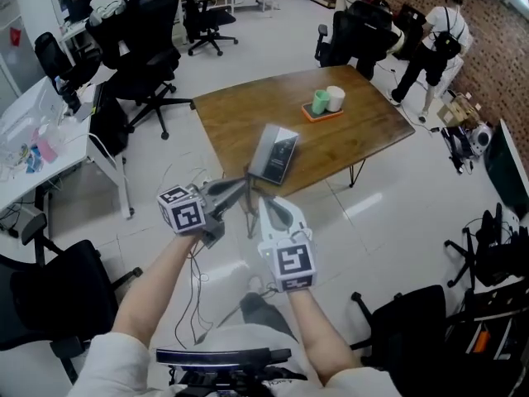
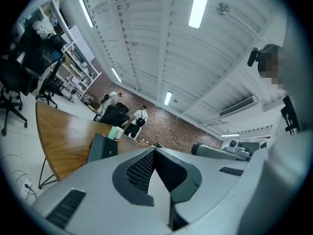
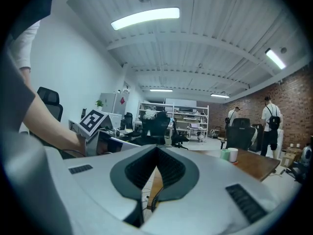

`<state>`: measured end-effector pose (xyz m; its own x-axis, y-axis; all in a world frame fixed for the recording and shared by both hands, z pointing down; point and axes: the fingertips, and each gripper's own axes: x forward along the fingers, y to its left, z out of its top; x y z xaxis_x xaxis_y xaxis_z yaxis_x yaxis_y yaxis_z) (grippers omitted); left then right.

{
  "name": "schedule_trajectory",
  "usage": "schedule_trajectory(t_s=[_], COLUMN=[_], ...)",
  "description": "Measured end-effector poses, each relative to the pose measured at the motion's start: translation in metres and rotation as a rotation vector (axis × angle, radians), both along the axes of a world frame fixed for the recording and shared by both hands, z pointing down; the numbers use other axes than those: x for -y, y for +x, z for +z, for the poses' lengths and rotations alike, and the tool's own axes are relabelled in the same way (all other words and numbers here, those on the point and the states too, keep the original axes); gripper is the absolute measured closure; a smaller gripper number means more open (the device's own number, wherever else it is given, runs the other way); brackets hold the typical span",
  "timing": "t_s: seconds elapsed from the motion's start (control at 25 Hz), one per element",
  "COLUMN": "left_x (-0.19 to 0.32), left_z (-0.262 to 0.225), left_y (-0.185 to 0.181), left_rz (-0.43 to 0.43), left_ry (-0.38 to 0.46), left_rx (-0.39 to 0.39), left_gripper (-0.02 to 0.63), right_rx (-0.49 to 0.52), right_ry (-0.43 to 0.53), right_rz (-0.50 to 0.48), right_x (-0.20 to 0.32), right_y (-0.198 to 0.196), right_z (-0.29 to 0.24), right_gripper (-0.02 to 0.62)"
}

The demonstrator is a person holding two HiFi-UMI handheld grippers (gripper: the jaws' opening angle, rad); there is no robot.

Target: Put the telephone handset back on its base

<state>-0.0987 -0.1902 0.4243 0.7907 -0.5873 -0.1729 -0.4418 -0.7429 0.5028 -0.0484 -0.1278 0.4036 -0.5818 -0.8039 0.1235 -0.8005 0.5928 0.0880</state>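
The telephone (image 1: 274, 154), a grey and black slab, lies near the front edge of the wooden table (image 1: 240, 110). I cannot tell its handset from its base. It shows as a dark box (image 2: 102, 147) in the left gripper view. My left gripper (image 1: 244, 184) hangs just off the table's near edge, in front of the phone, jaws shut and empty (image 2: 154, 151). Beside it on the right, my right gripper (image 1: 266, 201) is also shut on nothing (image 3: 156, 148). Neither touches the phone.
A green cup (image 1: 320, 102) and a white cup (image 1: 335, 98) stand on an orange tray (image 1: 322, 114) at the table's far side. Black office chairs (image 1: 145, 48) and a white desk (image 1: 50, 139) stand to the left. Two people (image 1: 438, 44) are by the brick wall at the back right.
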Motion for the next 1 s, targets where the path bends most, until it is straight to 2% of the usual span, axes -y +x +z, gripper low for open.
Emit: schedule_trajectory(t_s=[0.24,0.36,0.72,0.88,1.0], left_x=[-0.071,-0.108,-0.204,-0.235,-0.256], left_z=[-0.025,-0.037,-0.060,-0.074,-0.075], left_y=[0.007,0.013,0.015,0.017,0.020], left_rz=[-0.086,-0.130,-0.272,-0.305,-0.317], left_ry=[0.117,0.161,0.251,0.296,0.293], left_rx=[0.024,0.079,0.205,0.220,0.242], left_gripper=[0.601,0.601,0.601,0.601,0.601], right_rx=[-0.014,-0.008,0.016,0.032,0.016], right_ry=[0.010,0.020,0.034,0.034,0.053], right_rz=[-0.010,-0.007,-0.022,-0.021,-0.028], right_x=[-0.056,-0.082,-0.155,-0.177,-0.191], right_y=[0.006,0.010,0.010,0.011,0.009], right_z=[0.000,-0.002,-0.010,-0.014,-0.016], right_gripper=[0.591,0.591,0.592,0.592,0.592])
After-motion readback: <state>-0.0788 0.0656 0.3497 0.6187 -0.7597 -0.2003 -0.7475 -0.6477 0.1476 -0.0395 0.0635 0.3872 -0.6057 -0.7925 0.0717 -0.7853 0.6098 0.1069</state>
